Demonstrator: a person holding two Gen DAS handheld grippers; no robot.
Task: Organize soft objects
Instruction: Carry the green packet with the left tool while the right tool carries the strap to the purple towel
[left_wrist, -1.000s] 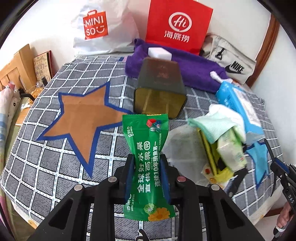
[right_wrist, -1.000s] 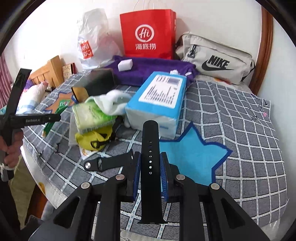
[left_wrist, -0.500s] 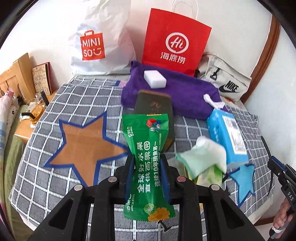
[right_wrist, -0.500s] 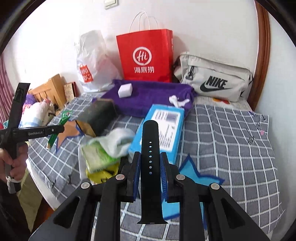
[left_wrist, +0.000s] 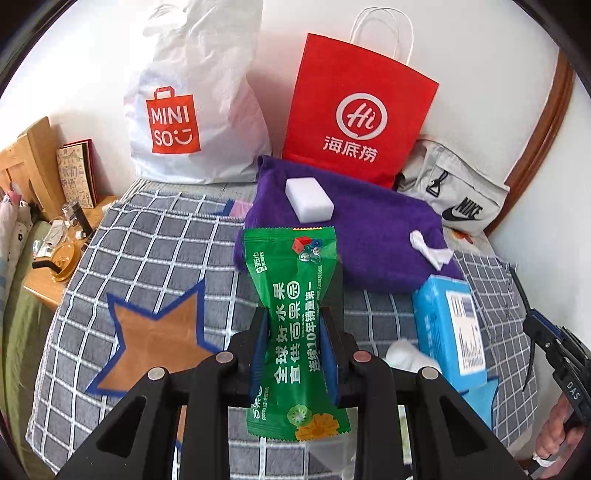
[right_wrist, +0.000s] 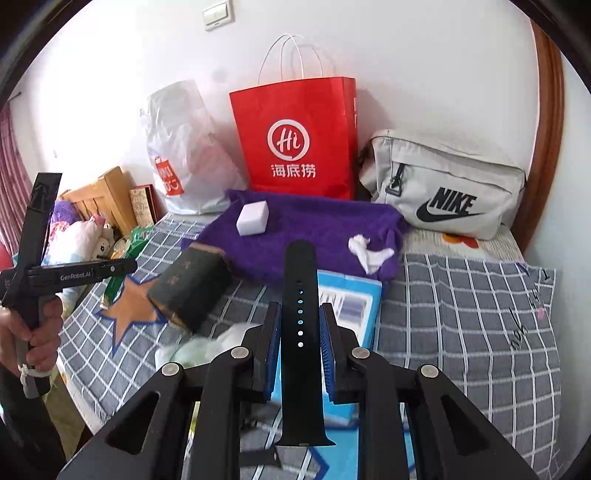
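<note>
My left gripper (left_wrist: 295, 317) is shut on a green wet-wipes packet (left_wrist: 295, 325) and holds it up above the checked bed cover (left_wrist: 147, 251). My right gripper (right_wrist: 299, 314) is shut on a black watch strap (right_wrist: 300, 332), held upright over a blue tissue pack (right_wrist: 351, 306). A purple towel (left_wrist: 369, 229) lies at the back with a white sponge block (left_wrist: 309, 199) and a crumpled white tissue (left_wrist: 430, 251) on it. The left gripper also shows in the right wrist view (right_wrist: 122, 258), at the far left.
A white Miniso bag (left_wrist: 184, 110), a red paper bag (left_wrist: 354, 110) and a grey Nike pouch (left_wrist: 454, 192) stand at the wall. A dark green box (right_wrist: 192, 284) lies on its side by the orange star (left_wrist: 155, 339). A wooden bedside stand (left_wrist: 48, 280) is on the left.
Both grippers have risen and pulled back from the bed, each keeping its object. The pile of wipes and cloth has dropped to the bottom of both views.
</note>
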